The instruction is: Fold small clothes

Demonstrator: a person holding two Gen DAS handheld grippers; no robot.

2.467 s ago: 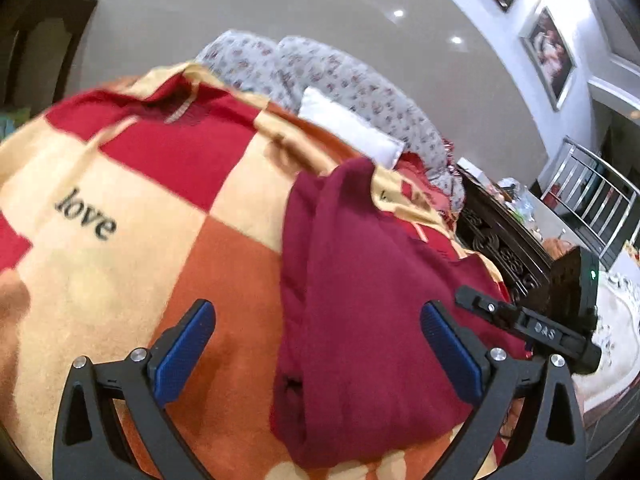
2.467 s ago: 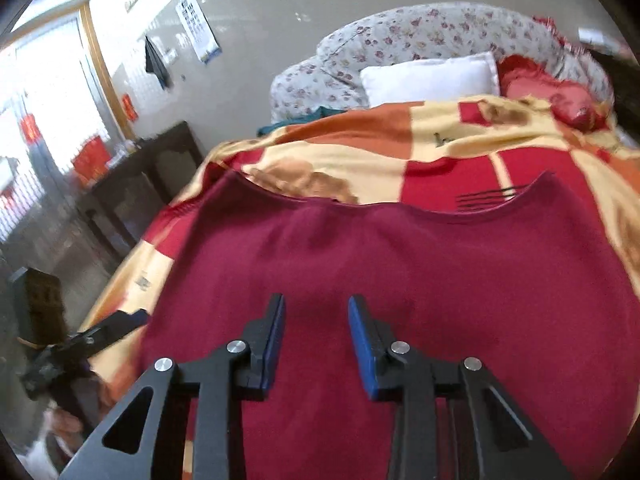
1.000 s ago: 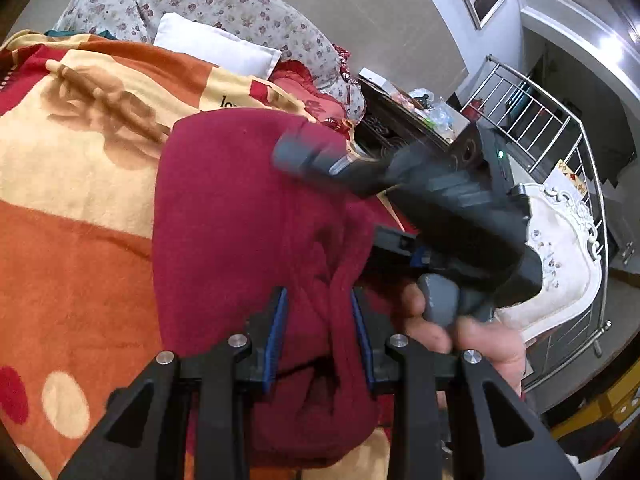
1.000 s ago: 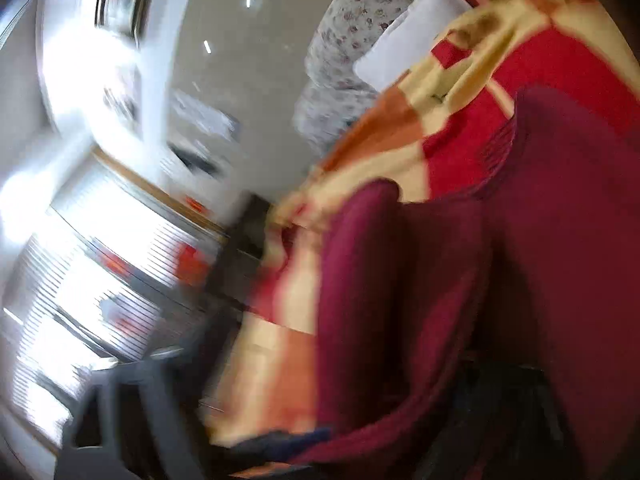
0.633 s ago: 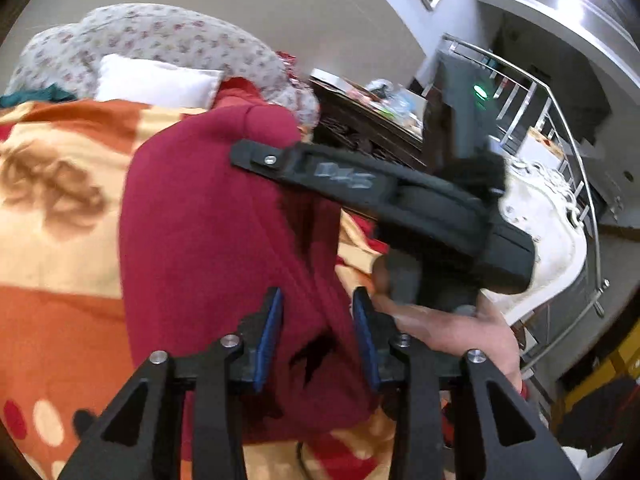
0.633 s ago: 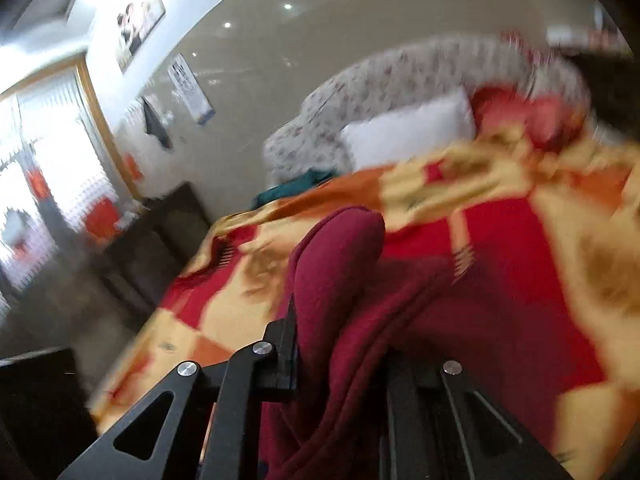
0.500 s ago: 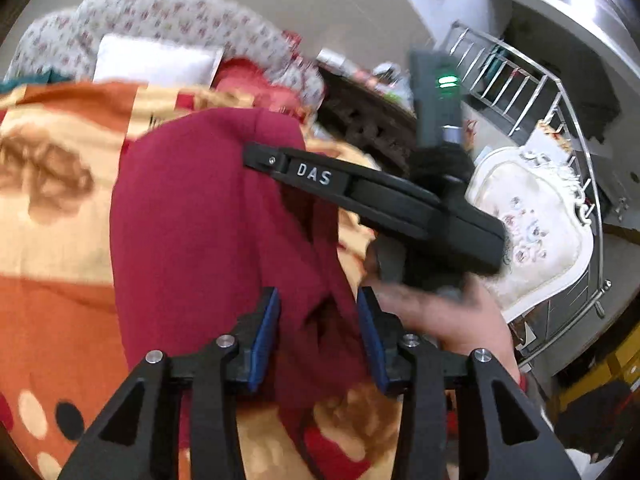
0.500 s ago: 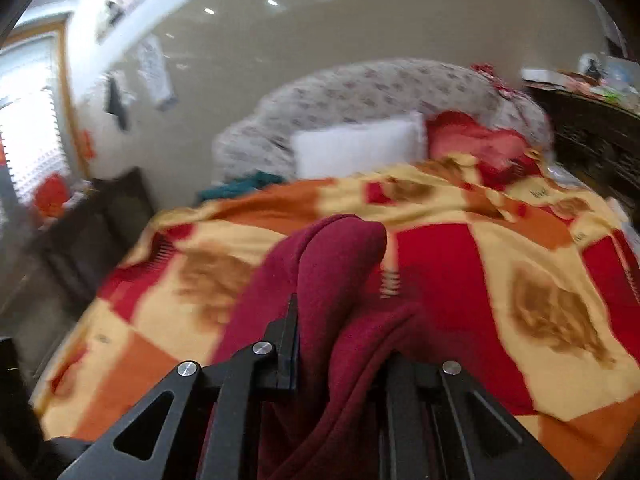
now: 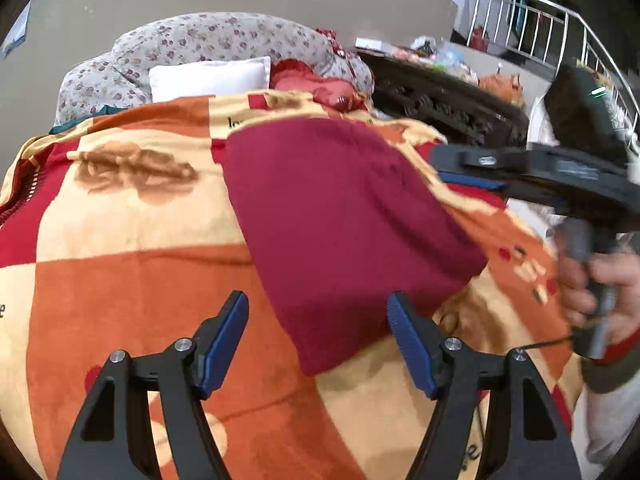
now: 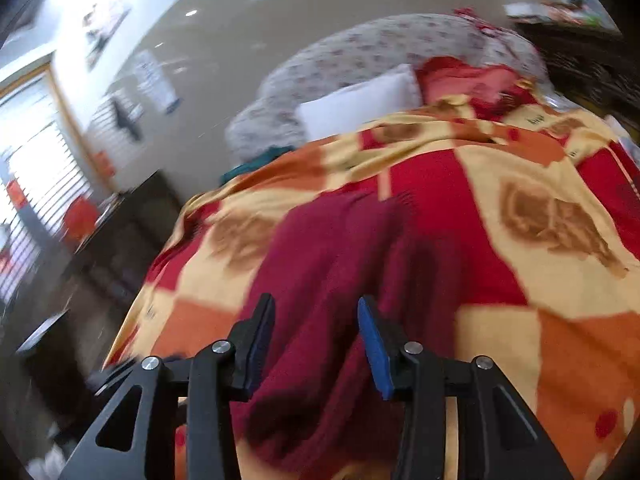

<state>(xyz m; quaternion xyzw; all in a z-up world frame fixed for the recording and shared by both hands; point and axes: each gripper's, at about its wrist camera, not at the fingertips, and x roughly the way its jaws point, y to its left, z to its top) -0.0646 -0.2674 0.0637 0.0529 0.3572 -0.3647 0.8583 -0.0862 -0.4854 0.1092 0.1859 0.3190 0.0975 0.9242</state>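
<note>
A dark red garment (image 9: 340, 208) lies folded flat on the orange, red and cream checked blanket (image 9: 132, 280); the right wrist view shows the same garment (image 10: 332, 264) below its camera. My left gripper (image 9: 318, 338) hangs above the garment's near edge, its jaws opening, with nothing pressed between the blue pads (image 9: 224, 336). My right gripper (image 10: 316, 340) is above the garment too, jaws opening and free of the cloth. In the left wrist view the right gripper (image 9: 472, 172) reaches in from the right, held by a hand (image 9: 600, 280).
A floral bolster (image 9: 208, 48), a white pillow (image 9: 208, 78) and a red cushion (image 9: 316, 84) lie at the bed's head. A dark carved cabinet (image 9: 448, 96) and a metal railing (image 9: 532, 28) stand to the right. A dark side table (image 10: 120, 232) and bright window are left.
Both grippers let go of the red garment and their jaws spread. The garment dropped flat onto the blanket, and both grippers pulled back and up from it.
</note>
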